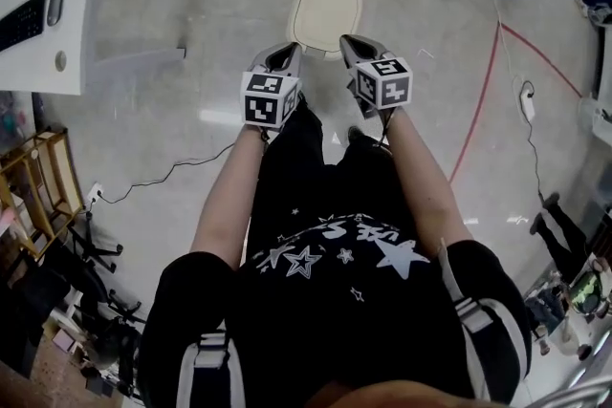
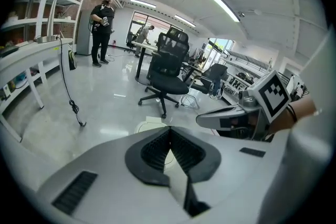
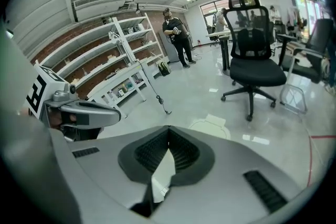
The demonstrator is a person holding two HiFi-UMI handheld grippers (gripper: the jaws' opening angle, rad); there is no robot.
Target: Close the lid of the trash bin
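The trash bin (image 1: pixel 325 11) stands on the glossy floor just ahead of both grippers, and from above I see only its cream top with a small tab at the far edge. It shows as a pale shape on the floor in the left gripper view (image 2: pixel 151 124) and the right gripper view (image 3: pixel 210 126). My left gripper (image 1: pixel 284 53) and right gripper (image 1: pixel 357 44) are held side by side above its near edge, not touching it. Each has its jaws together at the tips (image 2: pixel 169 128) (image 3: pixel 168 128) with nothing between them.
A black office chair (image 2: pixel 166 73) (image 3: pixel 255 67) stands beyond the bin. Farther back a person (image 2: pixel 102 23) stands near white shelving. A white desk (image 1: pixel 48 10) is at the left, a cable (image 1: pixel 163 177) and a red floor line (image 1: pixel 483 100) cross the floor.
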